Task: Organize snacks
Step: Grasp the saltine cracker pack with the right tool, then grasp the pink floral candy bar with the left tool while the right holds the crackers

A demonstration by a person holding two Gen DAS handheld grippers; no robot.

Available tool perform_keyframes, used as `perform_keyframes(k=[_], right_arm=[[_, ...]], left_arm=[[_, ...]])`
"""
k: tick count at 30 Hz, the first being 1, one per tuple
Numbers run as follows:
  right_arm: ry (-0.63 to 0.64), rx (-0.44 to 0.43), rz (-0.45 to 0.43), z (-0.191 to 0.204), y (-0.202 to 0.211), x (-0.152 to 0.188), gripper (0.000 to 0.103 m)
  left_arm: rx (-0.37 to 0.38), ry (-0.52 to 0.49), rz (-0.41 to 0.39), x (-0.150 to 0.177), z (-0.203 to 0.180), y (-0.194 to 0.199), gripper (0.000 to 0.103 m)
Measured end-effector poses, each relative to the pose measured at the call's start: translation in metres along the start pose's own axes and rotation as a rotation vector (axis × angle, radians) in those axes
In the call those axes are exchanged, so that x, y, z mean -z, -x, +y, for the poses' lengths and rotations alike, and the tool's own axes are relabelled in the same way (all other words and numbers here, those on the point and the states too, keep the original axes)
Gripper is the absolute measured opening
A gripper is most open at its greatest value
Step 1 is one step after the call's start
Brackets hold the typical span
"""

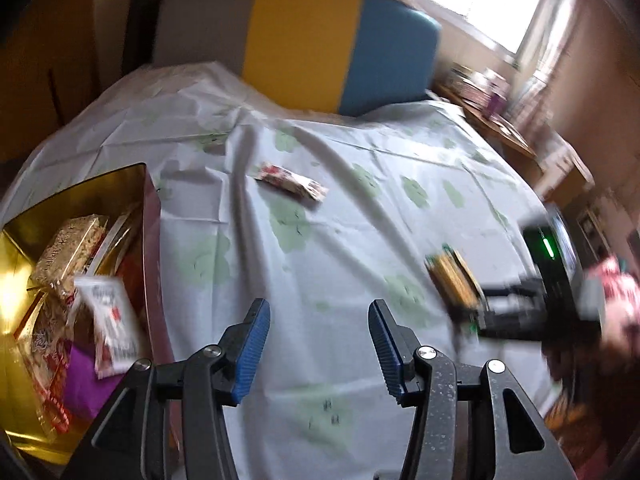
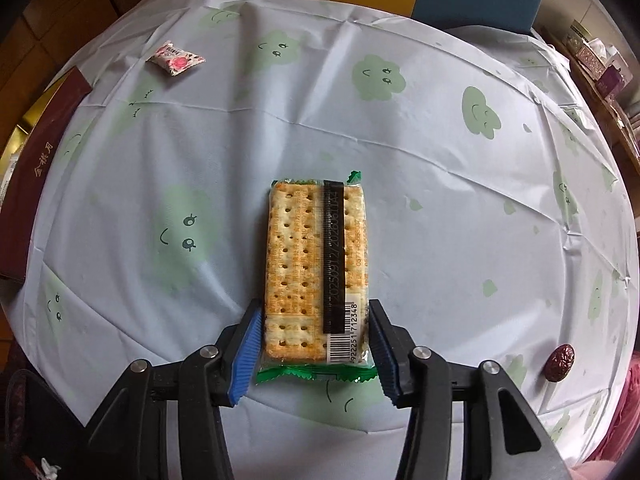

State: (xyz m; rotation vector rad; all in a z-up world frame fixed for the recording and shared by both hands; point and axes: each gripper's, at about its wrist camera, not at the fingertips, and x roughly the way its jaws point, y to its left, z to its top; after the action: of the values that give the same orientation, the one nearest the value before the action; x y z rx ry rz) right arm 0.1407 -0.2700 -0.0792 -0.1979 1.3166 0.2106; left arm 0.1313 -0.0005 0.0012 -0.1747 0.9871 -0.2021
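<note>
A clear packet of crackers point(image 2: 316, 264) with green ends lies lengthwise on the pale tablecloth point(image 2: 440, 200). My right gripper point(image 2: 315, 308) points down over its near end, and both blue pads touch the wrapper's long edges. The left wrist view shows the same crackers point(image 1: 456, 280), blurred, at the right with the right gripper point(image 1: 468, 308) on them. My left gripper point(image 1: 318, 308) is open and empty above the cloth, beside a maroon box with a gold inside point(image 1: 148, 216). The box holds several wrapped snacks, with a white and red packet point(image 1: 110, 320) on top. A small pink packet point(image 1: 292, 182) point(image 2: 175, 58) lies loose farther back.
A dried red date point(image 2: 560, 362) sits near the table's front right edge. The maroon box wall point(image 2: 36, 168) stands at the left. A grey, yellow and blue chair back point(image 1: 304, 40) rises behind the table. A side shelf with boxes point(image 2: 600, 64) is at the right.
</note>
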Motion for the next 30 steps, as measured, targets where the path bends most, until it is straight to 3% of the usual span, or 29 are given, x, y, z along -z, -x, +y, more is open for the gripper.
perform_keyframes(k=[3,6,11,19,26,27,29,30], right_arm=[[0.012,0.015,-0.004,0.0,0.001,0.002,0.051],[0.023,0.029,-0.005,0.009,0.001,-0.006,0.051],[0.032,0.038,-0.001,0.014,0.002,-0.005,0.052],[0.034,0.037,0.006,0.018,0.002,-0.009,0.053],[0.055,0.064,0.0,0.021,0.001,-0.011,0.059],[0.059,0.066,-0.001,0.022,0.001,-0.011,0.059],[0.07,0.071,-0.005,0.024,0.001,-0.011,0.059],[0.072,0.066,-0.002,0.026,0.001,-0.01,0.059]], left_arm=[[-0.004,0.08,0.035,-0.027,0.008,-0.021,0.052],[-0.053,0.142,0.072,-0.053,0.012,-0.047,0.052],[-0.03,0.277,0.172,-0.09,0.022,-0.101,0.05],[-0.12,0.401,0.189,-0.121,0.032,-0.157,0.049],[-0.221,0.317,0.168,-0.139,0.02,-0.175,0.05],[-0.252,0.273,0.167,-0.138,0.015,-0.177,0.045],[-0.32,0.131,0.139,-0.131,0.001,-0.176,0.024],[-0.318,0.089,0.125,-0.127,-0.001,-0.172,0.022]])
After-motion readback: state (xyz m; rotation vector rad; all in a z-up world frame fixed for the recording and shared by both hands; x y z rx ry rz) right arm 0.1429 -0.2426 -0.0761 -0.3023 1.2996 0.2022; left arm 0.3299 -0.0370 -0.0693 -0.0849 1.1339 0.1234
